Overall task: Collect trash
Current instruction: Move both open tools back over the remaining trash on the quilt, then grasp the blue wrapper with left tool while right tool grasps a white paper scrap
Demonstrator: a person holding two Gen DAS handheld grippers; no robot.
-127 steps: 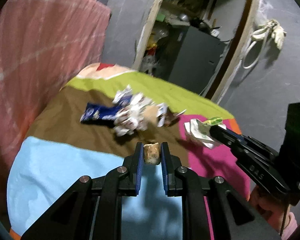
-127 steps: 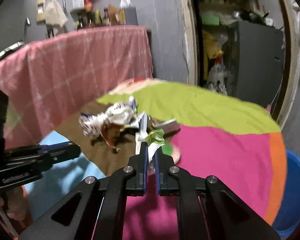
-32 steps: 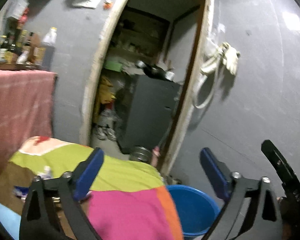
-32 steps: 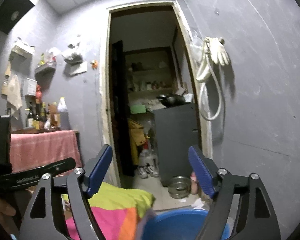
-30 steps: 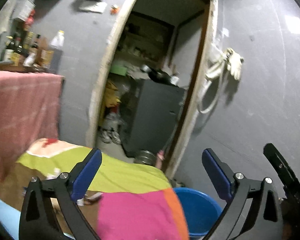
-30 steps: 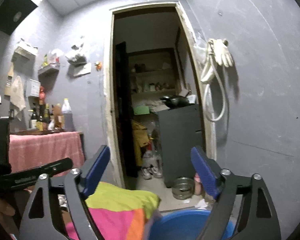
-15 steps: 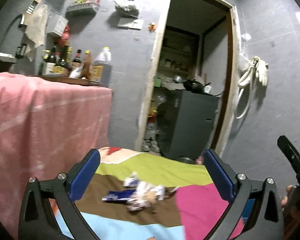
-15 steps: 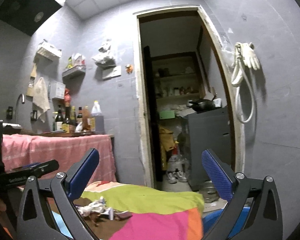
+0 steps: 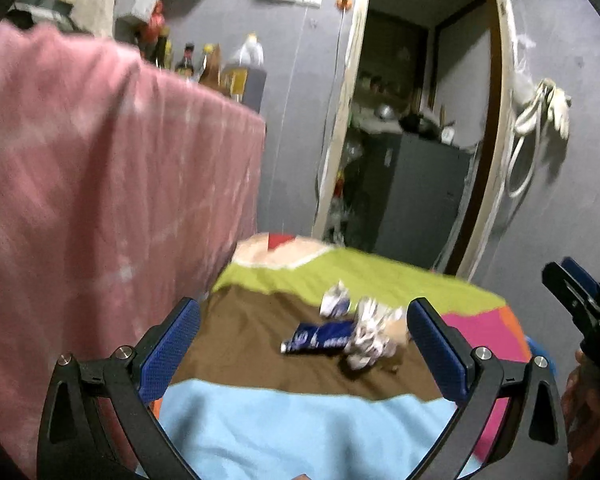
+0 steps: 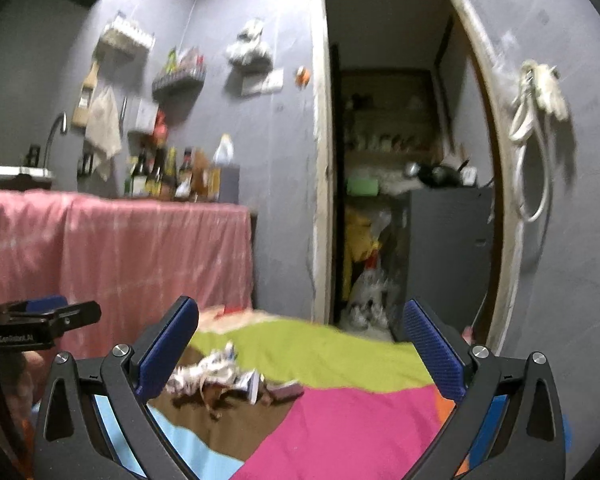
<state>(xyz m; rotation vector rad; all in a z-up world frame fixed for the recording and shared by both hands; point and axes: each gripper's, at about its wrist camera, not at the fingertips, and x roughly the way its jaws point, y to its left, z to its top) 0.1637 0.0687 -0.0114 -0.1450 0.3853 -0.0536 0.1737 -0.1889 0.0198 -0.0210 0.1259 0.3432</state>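
Trash pile (image 9: 360,330) is seen on the brown patch of the patchwork cloth (image 9: 268,432), blue wrapper (image 9: 318,340) at its 9 o'clock. Left gripper (image 9: 303,344) and right gripper (image 10: 300,350) are held spread wide, nothing between the jaws.

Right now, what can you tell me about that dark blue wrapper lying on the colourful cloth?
The dark blue wrapper is a flattened, elongated packet of glossy film with white lettering, too blurred to read. It lies flat on the brown patch of the patchwork cloth, its long side running roughly left to right in the left wrist view. Its right end touches the pile of crumpled white wrappers. Neither gripper touches it.
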